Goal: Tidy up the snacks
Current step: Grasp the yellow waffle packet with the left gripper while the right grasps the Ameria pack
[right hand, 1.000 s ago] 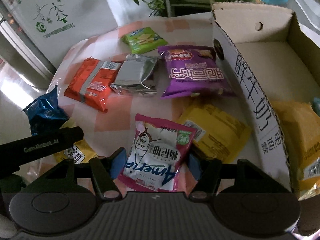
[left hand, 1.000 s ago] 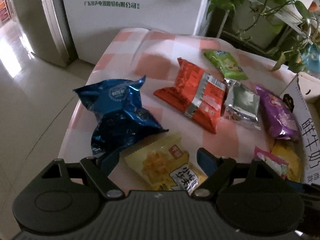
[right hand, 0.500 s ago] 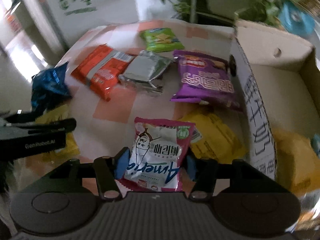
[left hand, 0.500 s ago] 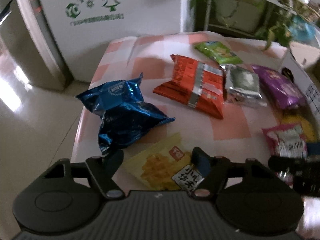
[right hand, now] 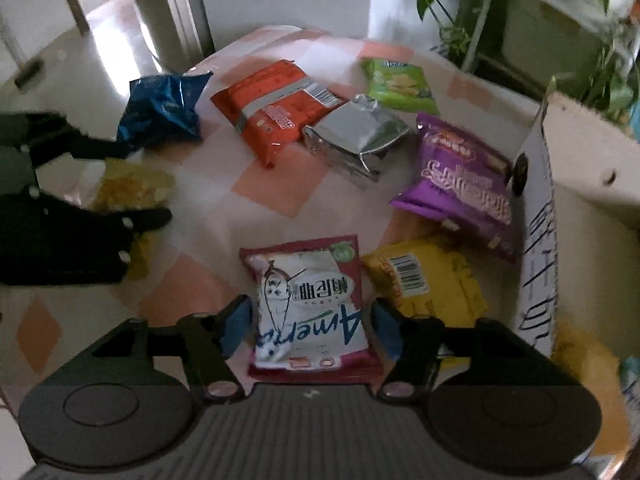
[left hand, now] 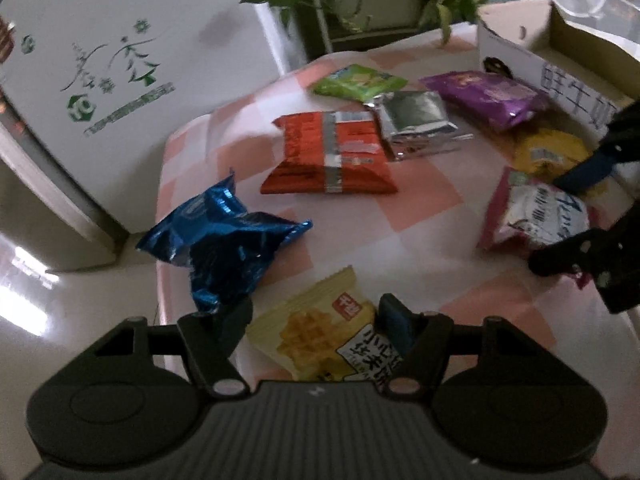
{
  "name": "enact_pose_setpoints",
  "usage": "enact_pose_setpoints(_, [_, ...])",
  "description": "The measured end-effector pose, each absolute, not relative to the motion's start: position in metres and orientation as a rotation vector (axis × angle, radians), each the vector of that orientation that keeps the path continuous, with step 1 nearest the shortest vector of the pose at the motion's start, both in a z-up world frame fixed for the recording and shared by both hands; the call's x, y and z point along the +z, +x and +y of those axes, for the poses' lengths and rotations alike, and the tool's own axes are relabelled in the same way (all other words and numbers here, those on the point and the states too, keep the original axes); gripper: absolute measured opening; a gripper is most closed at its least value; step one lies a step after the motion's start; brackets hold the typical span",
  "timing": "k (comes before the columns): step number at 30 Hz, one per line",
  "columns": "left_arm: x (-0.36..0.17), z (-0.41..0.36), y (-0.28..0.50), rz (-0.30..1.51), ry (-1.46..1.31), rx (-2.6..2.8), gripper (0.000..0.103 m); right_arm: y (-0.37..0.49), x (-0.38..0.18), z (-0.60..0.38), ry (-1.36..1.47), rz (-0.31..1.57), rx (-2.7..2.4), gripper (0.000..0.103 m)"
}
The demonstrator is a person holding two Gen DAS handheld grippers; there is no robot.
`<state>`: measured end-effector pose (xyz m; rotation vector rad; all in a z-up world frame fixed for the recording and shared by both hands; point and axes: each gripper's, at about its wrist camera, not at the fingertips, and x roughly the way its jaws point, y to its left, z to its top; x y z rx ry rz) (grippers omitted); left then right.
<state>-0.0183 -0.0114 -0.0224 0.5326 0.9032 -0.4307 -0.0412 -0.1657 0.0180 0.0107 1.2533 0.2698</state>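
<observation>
Left gripper (left hand: 314,322) jaws just closing around the yellow cracker pack (left hand: 320,340), lower centre, contact unclear; right gripper (right hand: 308,326) jaws just opening, pink-white snack bag (right hand: 308,304) lying loose between them, bottom centre; cardboard box (right hand: 560,184) right edge.

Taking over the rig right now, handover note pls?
Left gripper: jaws just closing around the yellow fries packet; pads at its sides, grip unclear.
Right gripper: jaws just opened; pink packet lies between them, not gripped.
Done: one yellow bag is in the cardboard box.
Left: those two packets, plus the blue bag, red pack, silver pack, green pack, purple bag and barcode pack, all on the table.
</observation>
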Motion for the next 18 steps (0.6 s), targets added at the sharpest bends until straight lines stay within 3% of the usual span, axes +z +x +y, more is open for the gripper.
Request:
enact_pose_setpoints(2, [-0.022,-0.012,-0.019,0.913,0.525,-0.464,0.07,-0.04,0.016,-0.169,0.06,1.268,0.261,0.082])
enact_pose_setpoints(16, [-0.03,-0.001,-0.01,0.93,0.473,-0.463,0.103,-0.035,0.009,-0.154,-0.066,1.237,0.322,0.086])
enact_pose_setpoints(18, [-0.032,0.006,-0.003,0.972,0.407,-0.461,0.103,-0.036,0.009,-0.153,-0.086,1.232,0.328,0.086])
